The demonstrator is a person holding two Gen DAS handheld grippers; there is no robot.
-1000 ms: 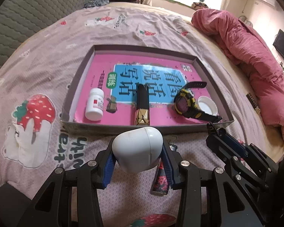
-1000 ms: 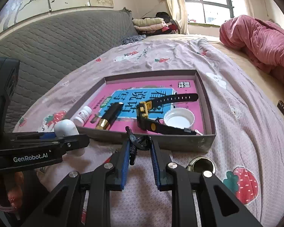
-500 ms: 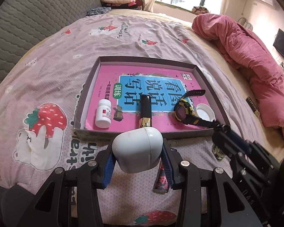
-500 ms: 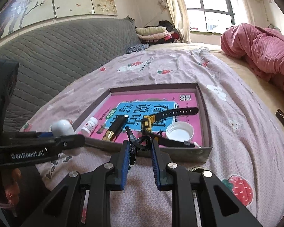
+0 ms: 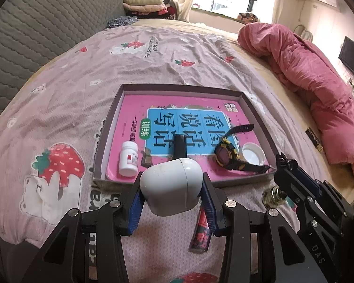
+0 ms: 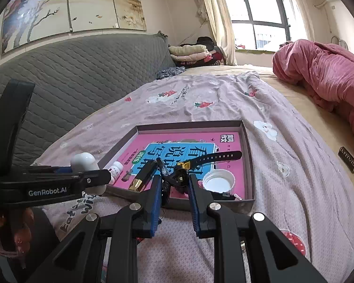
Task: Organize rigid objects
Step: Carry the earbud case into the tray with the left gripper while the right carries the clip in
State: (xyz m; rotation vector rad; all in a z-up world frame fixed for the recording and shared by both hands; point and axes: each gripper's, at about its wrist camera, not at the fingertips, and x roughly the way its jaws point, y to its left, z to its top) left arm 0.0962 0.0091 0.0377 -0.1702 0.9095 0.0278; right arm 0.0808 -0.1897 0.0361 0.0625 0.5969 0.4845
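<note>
Pink strawberry-print bedsheet (image 5: 87,99) lies beneath both of your grippers. Your left gripper (image 5: 171,202) clamps a smooth white plastic earbud case (image 5: 171,186). Your right gripper (image 6: 173,186) is nearly closed on a small black metal clip (image 6: 174,179). Just ahead of both sits the shallow grey cardboard tray (image 5: 257,113), holding a black-and-yellow wristwatch (image 5: 229,155).
</note>
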